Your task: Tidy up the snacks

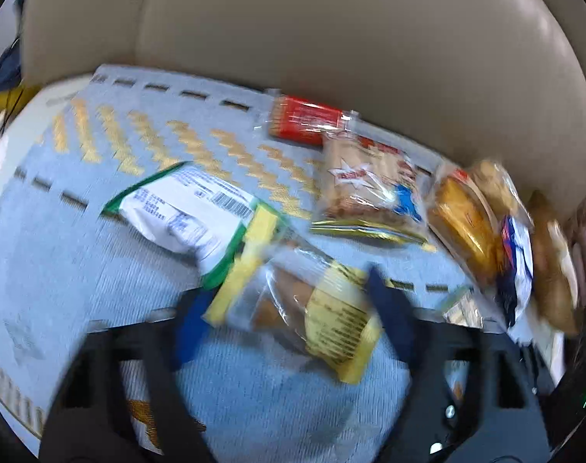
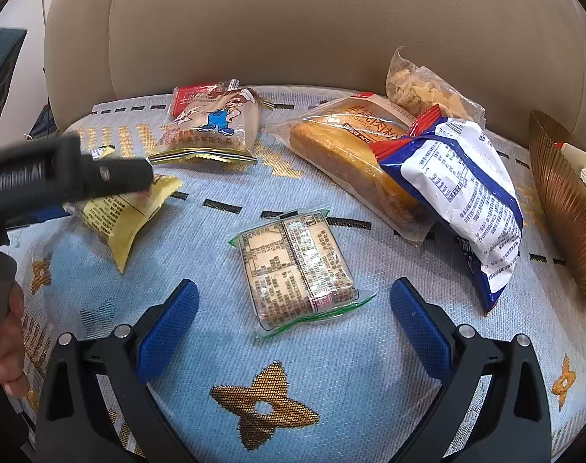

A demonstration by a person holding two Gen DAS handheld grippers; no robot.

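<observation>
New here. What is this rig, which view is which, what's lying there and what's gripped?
No robot: a person holds a two-finger clamp in each hand, each with a fisheye camera looking along its fingers. The blurry left-wrist view shows the left gripper closed on a yellow snack packet. In the right-wrist view the right gripper is open, with a green-edged cracker packet lying between its fingers, untouched. Around them on the blue patterned cushion: a cartoon-print packet, a wrapped bread and a blue-and-white bag. A hand shows at the left edge.

Pale blue cushion cover (image 2: 331, 397), gold crosses; yellow snack packet (image 2: 119, 216).
</observation>
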